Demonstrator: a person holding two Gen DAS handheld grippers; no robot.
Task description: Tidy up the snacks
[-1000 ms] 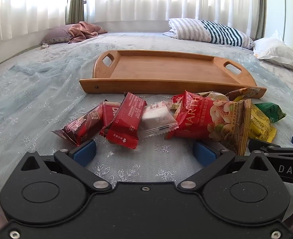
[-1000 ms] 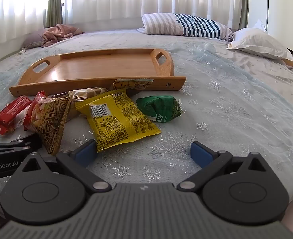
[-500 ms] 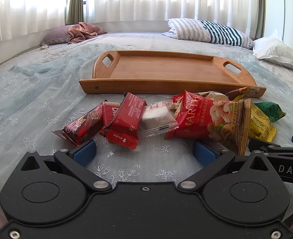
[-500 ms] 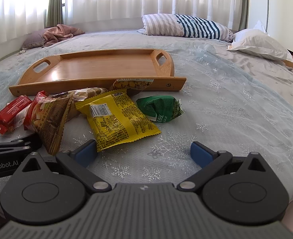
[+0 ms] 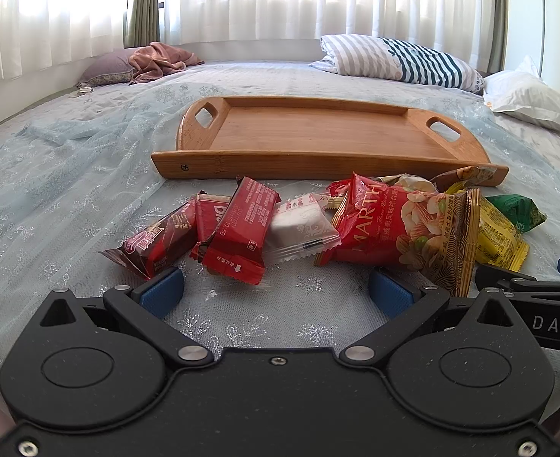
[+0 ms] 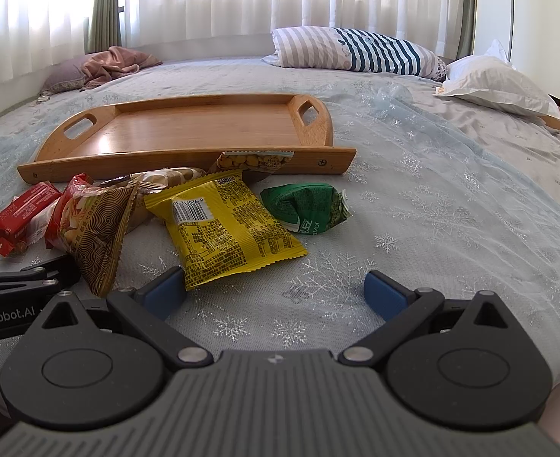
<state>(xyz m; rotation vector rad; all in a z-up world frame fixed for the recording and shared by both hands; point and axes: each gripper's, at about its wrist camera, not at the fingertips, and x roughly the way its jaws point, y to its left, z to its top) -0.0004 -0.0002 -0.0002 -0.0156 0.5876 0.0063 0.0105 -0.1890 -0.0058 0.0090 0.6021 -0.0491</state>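
Nearest me, my left gripper and right gripper both sit low over the bedspread with jaws spread wide and nothing between the blue pads. Against the pictures from a second ago I see no real change: neither claw has advanced and no packet has shifted, so I judge the sorting has not begun and every snack is yet to be moved.

Just beyond the left claw lie the red wrappers, one touching the next, with a white wrapped sweet leaning on their right side. I can read "DIS" and "0.56" upside down on the red ones. Right of these stands the red nut bag, lettered "MARTH" above Chinese script. From the right wrist, the yellow packet lies printed side up with a barcode, its near corner touching my left pad; the green packet sits just beside it, showing "AVOR". The other gripper's body reads "DAS" in one view, "enRobot.AI" in the other.

Farther back, the wooden tray holds nothing; a peanut packet leans against its near wall.
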